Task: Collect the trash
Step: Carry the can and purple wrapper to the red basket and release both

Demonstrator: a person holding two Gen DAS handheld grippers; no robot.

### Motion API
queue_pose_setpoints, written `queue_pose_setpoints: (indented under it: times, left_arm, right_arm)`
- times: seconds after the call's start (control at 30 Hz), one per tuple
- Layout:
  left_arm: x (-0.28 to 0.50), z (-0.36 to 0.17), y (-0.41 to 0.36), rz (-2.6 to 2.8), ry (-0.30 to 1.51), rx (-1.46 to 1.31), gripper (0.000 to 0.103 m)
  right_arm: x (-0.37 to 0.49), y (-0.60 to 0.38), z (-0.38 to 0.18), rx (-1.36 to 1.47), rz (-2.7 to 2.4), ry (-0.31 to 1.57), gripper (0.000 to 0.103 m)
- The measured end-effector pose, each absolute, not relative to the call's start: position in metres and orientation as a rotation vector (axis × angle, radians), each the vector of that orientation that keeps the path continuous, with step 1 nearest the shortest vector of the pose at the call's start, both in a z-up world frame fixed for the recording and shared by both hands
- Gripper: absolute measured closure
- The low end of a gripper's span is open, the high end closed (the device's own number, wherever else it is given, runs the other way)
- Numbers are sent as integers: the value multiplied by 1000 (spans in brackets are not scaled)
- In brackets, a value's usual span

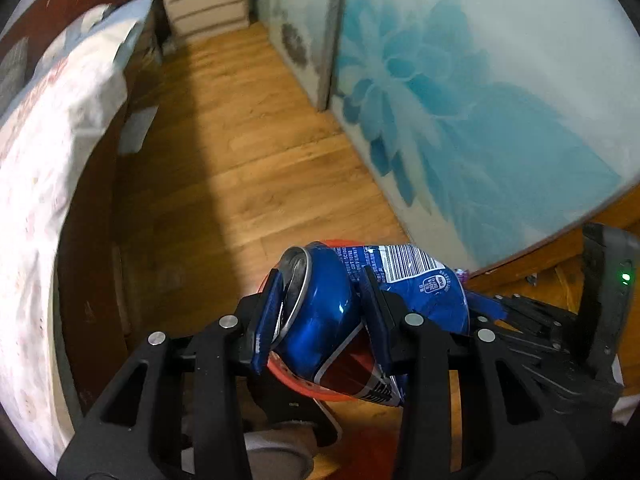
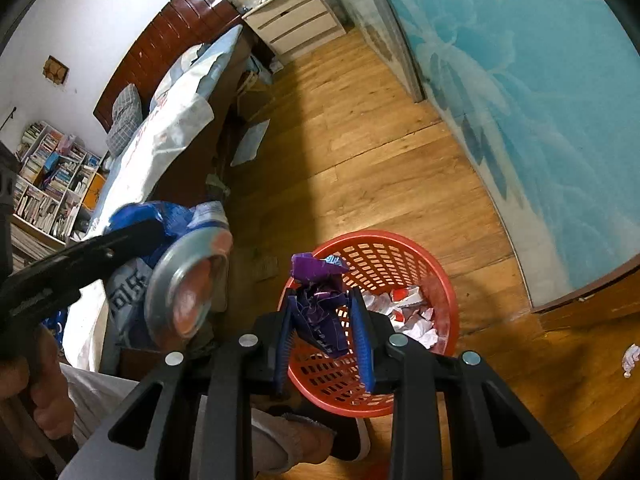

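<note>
Both grippers above red basket (image 2: 400,248): left gripper (image 1: 320,312) clamps crushed blue can (image 1: 320,312), right gripper (image 2: 324,320) pinches purple wrapper (image 2: 320,300); release each once centred over the rim.

we see the left gripper (image 1: 320,312) as matte black plastic, its two linkage arms pierced by triangular cut-outs and pinned with round silver screws; its fingers (image 1: 266,320) wear blue ribbed pads. the right gripper (image 2: 326,336) is built the same way, black arms with silver pivot heads and blue ridged pads (image 2: 362,340). in the left view its black body (image 1: 604,300) carries a small green light. the left gripper's arm (image 2: 52,276) bears faint pale lettering we cannot read. the person wears pale grey trousers (image 2: 272,440) and a dark shoe with a white sole (image 2: 352,436)
</note>
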State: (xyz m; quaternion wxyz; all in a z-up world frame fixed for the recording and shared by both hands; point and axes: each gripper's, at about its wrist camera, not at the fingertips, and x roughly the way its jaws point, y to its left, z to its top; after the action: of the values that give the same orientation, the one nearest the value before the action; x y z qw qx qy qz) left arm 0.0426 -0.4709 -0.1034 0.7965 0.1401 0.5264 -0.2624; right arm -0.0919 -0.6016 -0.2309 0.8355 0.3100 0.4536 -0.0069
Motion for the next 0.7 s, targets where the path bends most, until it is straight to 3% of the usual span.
queue_pose_setpoints:
  times: [0.33, 0.4, 0.43, 0.57, 0.7]
  left_arm:
    - [45, -116, -471, -518, 1156, 323, 63]
    - [46, -120, -472, -514, 1158, 333, 63]
    - [46, -122, -472, -506, 1161, 341, 62]
    - [46, -123, -470, -494, 1161, 343, 61]
    - [44, -123, -466, -502, 1160, 322, 49]
  right_arm:
    - [-87, -590, -236, 655, 1, 979, 73]
    - [-88, -594, -238, 664, -11, 978, 59]
    - [-88, -596, -239, 672, -18, 976, 39]
    - [-92, -604, -236, 681, -50, 958, 36]
    - [-97, -613, -227, 686, -79, 927, 36]
